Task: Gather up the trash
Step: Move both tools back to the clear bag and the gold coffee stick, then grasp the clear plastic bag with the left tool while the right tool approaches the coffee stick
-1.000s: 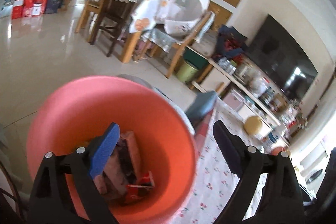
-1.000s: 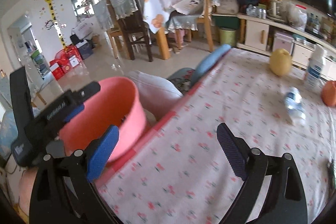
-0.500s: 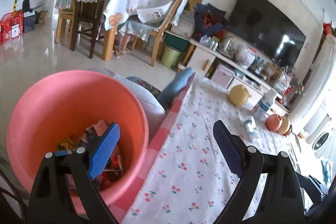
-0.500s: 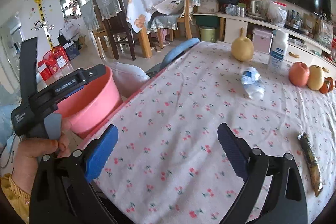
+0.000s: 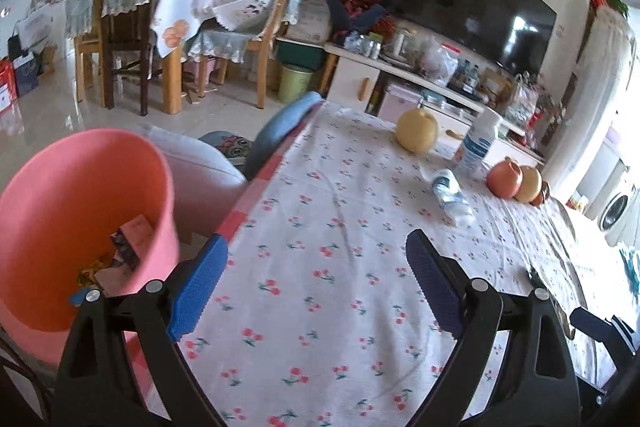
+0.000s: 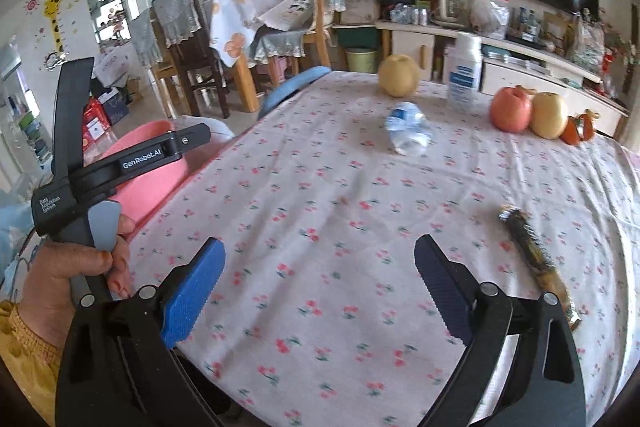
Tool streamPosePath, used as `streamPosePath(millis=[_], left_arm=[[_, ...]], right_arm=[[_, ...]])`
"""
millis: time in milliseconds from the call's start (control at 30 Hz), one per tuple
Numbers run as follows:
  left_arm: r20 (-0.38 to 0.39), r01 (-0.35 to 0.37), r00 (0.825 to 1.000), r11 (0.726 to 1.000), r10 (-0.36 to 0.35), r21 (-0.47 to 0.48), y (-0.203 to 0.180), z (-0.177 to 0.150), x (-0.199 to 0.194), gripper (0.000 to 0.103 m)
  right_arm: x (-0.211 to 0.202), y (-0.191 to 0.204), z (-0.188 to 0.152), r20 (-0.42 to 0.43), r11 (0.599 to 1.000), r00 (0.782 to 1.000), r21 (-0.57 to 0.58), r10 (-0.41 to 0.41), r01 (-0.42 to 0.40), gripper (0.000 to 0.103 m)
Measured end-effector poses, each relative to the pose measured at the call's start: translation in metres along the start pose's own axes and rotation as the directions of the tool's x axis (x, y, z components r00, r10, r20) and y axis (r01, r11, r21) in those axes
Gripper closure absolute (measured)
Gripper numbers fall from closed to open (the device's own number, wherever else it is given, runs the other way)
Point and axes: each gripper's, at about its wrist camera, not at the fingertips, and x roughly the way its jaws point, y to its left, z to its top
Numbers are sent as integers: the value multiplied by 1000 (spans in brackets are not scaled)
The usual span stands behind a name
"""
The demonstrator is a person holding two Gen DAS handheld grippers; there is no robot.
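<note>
Both grippers hang spread and empty — left gripper [image 5: 312,283], right gripper [image 6: 320,283]; a dark wrapper [image 6: 534,259] lies just right of the right one, a crushed bottle [image 6: 408,133] farther ahead; the pink bin [image 5: 76,227], left of the left tool, already holds what looks like packaging — collection partly done.

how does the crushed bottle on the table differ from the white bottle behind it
The crushed bottle lies on its side, while the white bottle stands upright. The crushed bottle is clear and crumpled; the white bottle is opaque and keeps its shape. The crushed bottle sits nearer the middle of the table, the white bottle by its far edge. Both carry a blue label.
</note>
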Motion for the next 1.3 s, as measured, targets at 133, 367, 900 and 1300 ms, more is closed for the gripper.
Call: streamPosePath(millis=[133, 367, 900, 1300], left_arm=[[-1, 15, 1000, 999, -15, 40, -22, -4, 2, 12], [-6, 35, 999, 994, -34, 105, -56, -10, 5, 12], [-63, 127, 991, 969, -116, 213, -127, -30, 21, 12], [-135, 183, 979, 945, -152, 270, -160, -40, 39, 12]], right_arm=[[-8, -17, -8, 5, 1000, 1000, 12, -20, 20, 8], [-20, -38, -15, 21, 999, 999, 18, -40, 39, 8], [-33, -125, -22, -9, 978, 999, 203, -36, 37, 8], [-20, -197, -17, -82, 955, 995, 287, -49, 71, 8]])
